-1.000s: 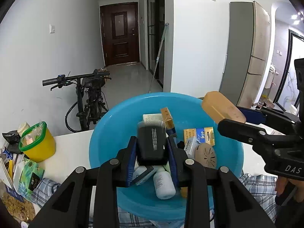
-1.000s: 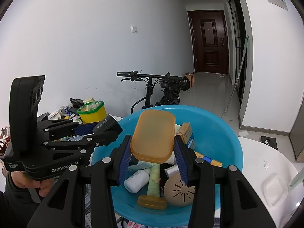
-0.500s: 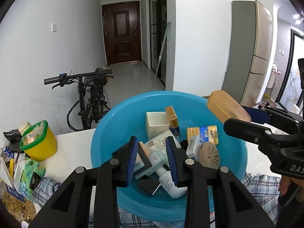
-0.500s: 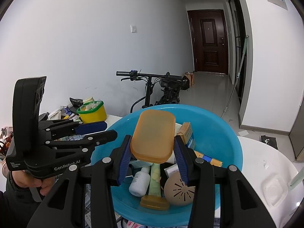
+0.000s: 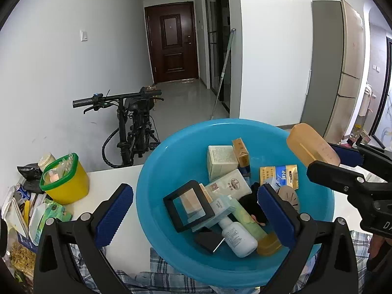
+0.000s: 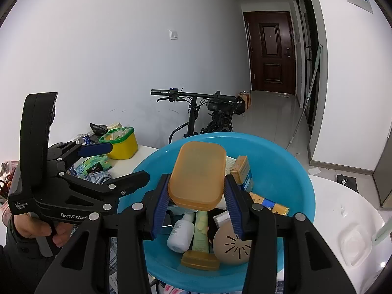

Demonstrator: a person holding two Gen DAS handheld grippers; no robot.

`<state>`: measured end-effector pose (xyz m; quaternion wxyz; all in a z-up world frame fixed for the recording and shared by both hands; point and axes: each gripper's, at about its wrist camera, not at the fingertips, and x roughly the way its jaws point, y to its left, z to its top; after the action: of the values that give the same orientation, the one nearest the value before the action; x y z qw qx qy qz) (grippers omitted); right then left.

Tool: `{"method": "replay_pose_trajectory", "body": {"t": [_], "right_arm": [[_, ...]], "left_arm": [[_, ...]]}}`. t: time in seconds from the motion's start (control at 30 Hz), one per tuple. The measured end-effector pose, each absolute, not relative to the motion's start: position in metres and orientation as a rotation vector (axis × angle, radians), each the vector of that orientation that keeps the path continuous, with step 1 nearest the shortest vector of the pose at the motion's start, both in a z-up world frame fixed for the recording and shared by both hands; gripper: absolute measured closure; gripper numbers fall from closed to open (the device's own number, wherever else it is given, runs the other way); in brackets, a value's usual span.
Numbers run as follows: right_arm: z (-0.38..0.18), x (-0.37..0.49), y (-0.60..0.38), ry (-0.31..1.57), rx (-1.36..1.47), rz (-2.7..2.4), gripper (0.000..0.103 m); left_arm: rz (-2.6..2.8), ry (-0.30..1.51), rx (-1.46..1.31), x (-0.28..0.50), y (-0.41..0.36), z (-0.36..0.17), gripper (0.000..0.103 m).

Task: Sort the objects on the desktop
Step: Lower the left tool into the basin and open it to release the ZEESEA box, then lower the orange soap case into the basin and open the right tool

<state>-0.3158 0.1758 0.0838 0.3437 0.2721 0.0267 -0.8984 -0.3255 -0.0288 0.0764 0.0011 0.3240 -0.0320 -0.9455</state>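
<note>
A blue basin (image 5: 171, 147) (image 6: 294, 171) on the white table holds several small items. Among them are a black framed box (image 5: 188, 205), a white bottle (image 5: 237, 235) (image 6: 181, 232), small cartons and a round beige disc (image 6: 232, 242). My left gripper (image 5: 193, 196) (image 6: 127, 163) hovers over the basin's near left side. Its jaws are opening wide and nothing is pressed between them; the black framed box lies below in the basin. My right gripper (image 6: 197, 181) (image 5: 325, 156) is shut on an orange soap box (image 6: 198, 171) (image 5: 311, 144), held above the basin.
A yellow bin with a green rim (image 5: 66, 183) (image 6: 122, 147) stands at the table's left, beside snack packets (image 5: 46, 215). A plaid cloth (image 5: 152, 269) lies under the basin's near edge. A bicycle (image 5: 132, 127) leans on the wall behind. A clear plastic lid (image 6: 352, 245) rests at the right.
My left gripper let go of the black box, which now lies in the basin, and its jaws spread wide. My right gripper kept still with the orange soap box.
</note>
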Motion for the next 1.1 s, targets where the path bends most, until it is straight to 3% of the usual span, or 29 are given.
{"method": "replay_pose_trajectory", "body": {"t": [1.1], "right_arm": [[0.0824, -0.3155, 0.1715, 0.069, 0.709, -2.336, 0.060]], "left_arm": [[-2.951, -0.113, 1.018, -0.3239, -0.0287, 0.0784, 0.000]]}}
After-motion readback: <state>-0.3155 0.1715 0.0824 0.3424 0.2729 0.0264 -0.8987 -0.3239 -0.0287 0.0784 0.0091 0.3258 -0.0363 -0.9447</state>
